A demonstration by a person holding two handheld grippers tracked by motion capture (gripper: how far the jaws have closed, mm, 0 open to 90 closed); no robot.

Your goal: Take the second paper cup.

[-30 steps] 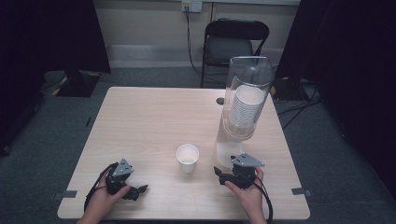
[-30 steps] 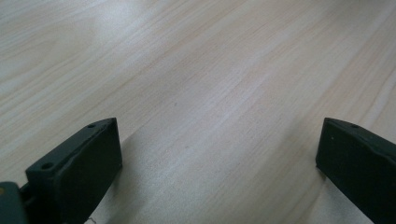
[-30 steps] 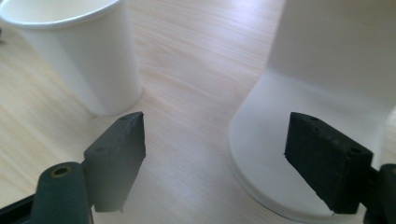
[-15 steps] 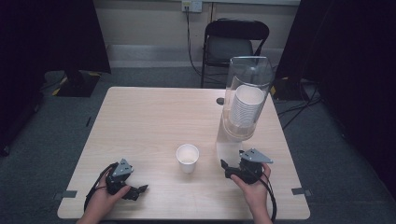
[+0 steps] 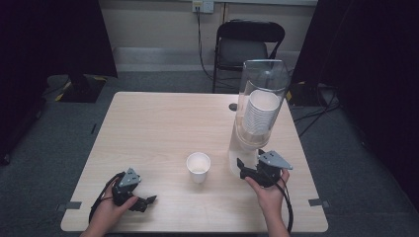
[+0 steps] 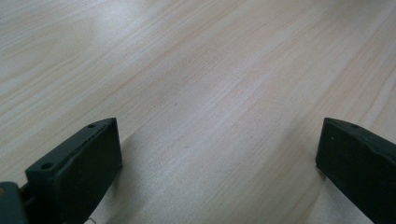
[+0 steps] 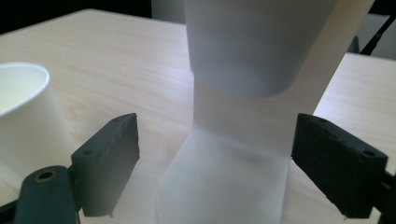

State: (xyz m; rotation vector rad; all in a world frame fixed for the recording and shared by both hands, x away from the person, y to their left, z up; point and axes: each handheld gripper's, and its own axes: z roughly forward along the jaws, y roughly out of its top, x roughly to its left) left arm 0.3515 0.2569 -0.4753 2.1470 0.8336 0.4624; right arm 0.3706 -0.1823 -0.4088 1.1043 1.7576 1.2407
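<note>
Two grippers work the tabletop's [image 5: 158,118] near edge: the left gripper [image 5: 144,202] rests wide open and empty, while the right gripper [image 5: 243,169], jaws just opening and empty, faces the upright dispenser [image 5: 257,116] near the right edge. One paper cup [image 5: 198,166] stands mouth-up mid-table.

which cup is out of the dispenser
The lone cup standing upright on the table, left of the dispenser; the other cups are stacked inside the tube.

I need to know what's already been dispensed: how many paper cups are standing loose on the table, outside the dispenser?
1. A single paper cup stands upright near the table's middle, left of the clear dispenser. The other cups are stacked inside the dispenser; their number can't be told.
</note>
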